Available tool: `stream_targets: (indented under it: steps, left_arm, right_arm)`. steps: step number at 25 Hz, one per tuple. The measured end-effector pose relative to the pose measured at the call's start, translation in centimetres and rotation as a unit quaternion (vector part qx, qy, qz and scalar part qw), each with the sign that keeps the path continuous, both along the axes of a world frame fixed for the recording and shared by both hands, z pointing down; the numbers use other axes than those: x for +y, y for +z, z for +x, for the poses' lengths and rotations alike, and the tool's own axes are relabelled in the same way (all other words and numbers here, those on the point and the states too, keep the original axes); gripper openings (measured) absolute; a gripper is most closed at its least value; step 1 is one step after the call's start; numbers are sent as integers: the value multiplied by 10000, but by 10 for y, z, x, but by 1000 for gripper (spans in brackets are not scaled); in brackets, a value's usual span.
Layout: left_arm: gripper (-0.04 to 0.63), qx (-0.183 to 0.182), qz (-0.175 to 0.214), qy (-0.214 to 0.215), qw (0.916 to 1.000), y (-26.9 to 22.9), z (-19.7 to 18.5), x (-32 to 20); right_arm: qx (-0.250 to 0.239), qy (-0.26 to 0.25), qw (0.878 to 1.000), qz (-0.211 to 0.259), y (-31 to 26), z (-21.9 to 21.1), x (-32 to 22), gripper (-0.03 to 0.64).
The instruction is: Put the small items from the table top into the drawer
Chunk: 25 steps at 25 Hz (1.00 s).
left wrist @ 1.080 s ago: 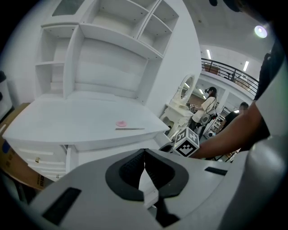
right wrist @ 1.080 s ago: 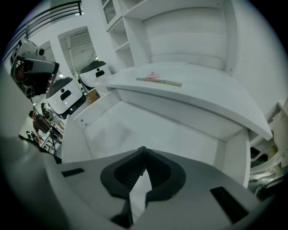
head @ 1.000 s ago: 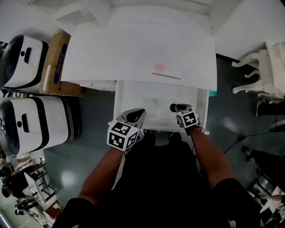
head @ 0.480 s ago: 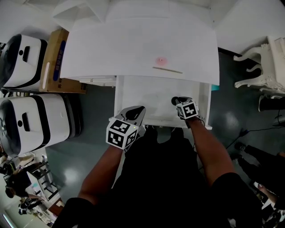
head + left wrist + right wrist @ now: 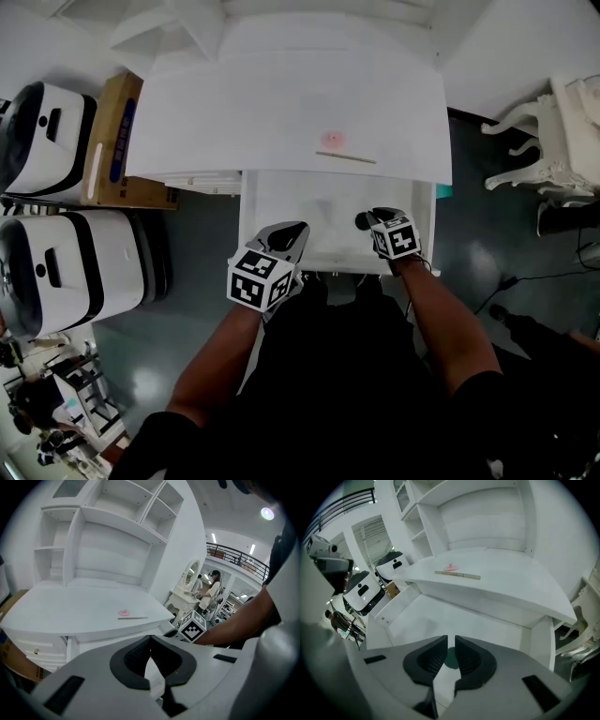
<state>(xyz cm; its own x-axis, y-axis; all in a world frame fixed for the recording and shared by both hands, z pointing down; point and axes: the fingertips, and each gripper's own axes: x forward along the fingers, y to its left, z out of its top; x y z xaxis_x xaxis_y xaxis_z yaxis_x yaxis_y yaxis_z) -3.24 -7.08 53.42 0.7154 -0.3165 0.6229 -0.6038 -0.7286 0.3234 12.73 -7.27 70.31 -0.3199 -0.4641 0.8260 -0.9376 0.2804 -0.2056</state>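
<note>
Head view shows the left claw point(image 5: 281, 241) shut and empty at the front of the open drawer point(image 5: 300, 208). Jaws of the right claw point(image 5: 371, 222) are opening off a dark knob point(image 5: 452, 658), so the opening step seems done. Next comes a reach ahead of both claws to the pink piece point(image 5: 333, 140) and stick point(image 5: 349, 158) on the table point(image 5: 234, 112).

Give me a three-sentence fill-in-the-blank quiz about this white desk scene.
1. The drawer under the table top stands ____.
2. The pink item lies on the table top beside a thin ____.
3. The left gripper has its jaws ____, with nothing between them.
Missing words: open; stick; shut.
</note>
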Motion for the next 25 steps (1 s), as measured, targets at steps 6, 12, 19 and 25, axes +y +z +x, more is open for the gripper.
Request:
stream_targets:
  steps: [6,12,19,25]
  left_arm:
    - [10,155,124,18,9998,-12,7,-8]
    - [11,391,283,44,9988,-30,19,-10]
    - [10,480,419,148,9979,-45,27,-13]
    - [11,515,551,211,9969,-58,28,-12]
  right_arm:
    - [-486,130,9974,524,-63,-5,-1,52]
    - [-817,142,9918,972,-132,-12,11,31]
    - [-925,82,9855,1419,-190,-19,17,26]
    - [-959,183,9825,1588,-202,-17,17,26]
